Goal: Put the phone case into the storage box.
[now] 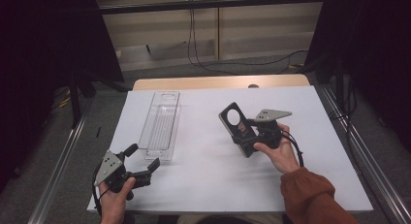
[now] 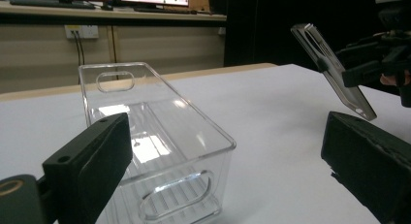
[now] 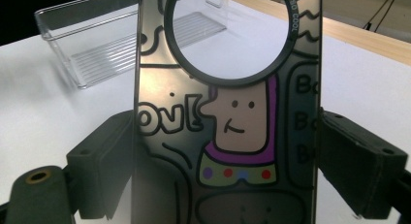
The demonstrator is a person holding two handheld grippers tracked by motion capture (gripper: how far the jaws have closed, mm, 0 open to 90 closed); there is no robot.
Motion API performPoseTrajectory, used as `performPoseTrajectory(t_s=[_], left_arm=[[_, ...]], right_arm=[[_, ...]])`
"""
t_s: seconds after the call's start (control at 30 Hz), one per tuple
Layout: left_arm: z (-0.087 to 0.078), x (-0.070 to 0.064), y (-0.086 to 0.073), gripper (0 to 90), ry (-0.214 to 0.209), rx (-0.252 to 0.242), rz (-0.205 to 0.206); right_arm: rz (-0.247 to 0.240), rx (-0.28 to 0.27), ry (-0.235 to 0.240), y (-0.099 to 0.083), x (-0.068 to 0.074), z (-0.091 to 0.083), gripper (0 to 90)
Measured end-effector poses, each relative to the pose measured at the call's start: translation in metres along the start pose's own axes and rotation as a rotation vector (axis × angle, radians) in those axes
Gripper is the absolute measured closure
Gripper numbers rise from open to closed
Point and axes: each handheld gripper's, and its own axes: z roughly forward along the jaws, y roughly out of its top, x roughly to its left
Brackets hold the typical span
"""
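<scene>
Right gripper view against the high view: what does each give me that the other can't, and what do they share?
The right gripper view alone shows the print on the phone case: a cartoon face, a purple outline, coloured dots and lettering beside the big round cutout.

The high view alone shows the left tool open, empty, near the table's front edge by the clear bin's near end, plus both hands.

Both show the right tool clamped on the case's sides, the case lifted off the white table, and the bin lying empty.
</scene>
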Motion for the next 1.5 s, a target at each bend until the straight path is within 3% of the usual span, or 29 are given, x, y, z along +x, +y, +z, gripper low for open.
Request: performPoseTrajectory(t_s=[0.07,0.17,0.27,0.33,0.43,0.57,0.73,0.83,1.0,1.1,1.13,1.2,1.3,1.4,1.5], left_arm=[[0.0,-0.002,0.001,4.3,0.006,-0.01,-0.019],[0.0,-0.002,0.002,4.3,0.0,-0.001,0.002],[0.001,-0.004,0.004,5.1,-0.027,0.01,0.013],[0.001,-0.006,0.005,5.3,-0.023,-0.001,0.015],[0.0,-0.005,0.006,5.4,-0.041,-0.007,0.009],[0.001,-0.005,0.005,5.2,-0.033,0.005,0.005],[0.004,-0.003,0.004,6.1,-0.032,0.031,-0.006],[0.006,-0.003,0.004,6.0,-0.049,0.039,0.005],[0.007,-0.004,0.004,6.1,-0.078,0.053,0.001],[0.008,-0.004,0.005,5.9,-0.089,0.046,-0.01],[0.007,-0.002,0.005,5.9,-0.105,0.048,0.014],[0.008,-0.003,0.006,5.9,-0.124,0.029,-0.002],[0.01,-0.002,0.007,5.9,-0.149,0.034,0.017],[0.012,-0.005,0.008,5.7,-0.146,0.043,0.027],[0.018,-0.004,0.011,6.3,-0.155,0.035,0.034]], right_arm=[[-0.008,-0.02,0.012,-0.002,0.002,-0.002,12.0],[-0.005,-0.051,0.043,-0.006,0.007,-0.006,12.0],[-0.002,-0.057,0.041,-0.008,0.009,-0.008,12.0],[0.014,-0.059,0.026,-0.011,0.011,-0.011,12.0],[0.012,-0.065,0.046,-0.019,0.015,-0.017,12.0],[0.014,-0.068,0.065,-0.022,0.021,-0.022,12.0],[-0.008,-0.069,0.072,-0.025,0.028,-0.029,11.9],[-0.029,-0.107,0.098,-0.025,0.029,-0.033,11.9],[-0.037,-0.125,0.116,-0.026,0.032,-0.033,11.9],[-0.051,-0.121,0.157,-0.03,0.039,-0.029,11.9],[-0.051,-0.121,0.157,-0.03,0.039,-0.029,11.9],[-0.064,-0.123,0.159,-0.031,0.042,-0.028,11.9],[-0.055,-0.123,0.179,-0.035,0.044,-0.025,11.9],[-0.052,-0.126,0.198,-0.036,0.046,-0.023,11.9],[-0.09,-0.134,0.208,-0.036,0.05,-0.023,11.8]])
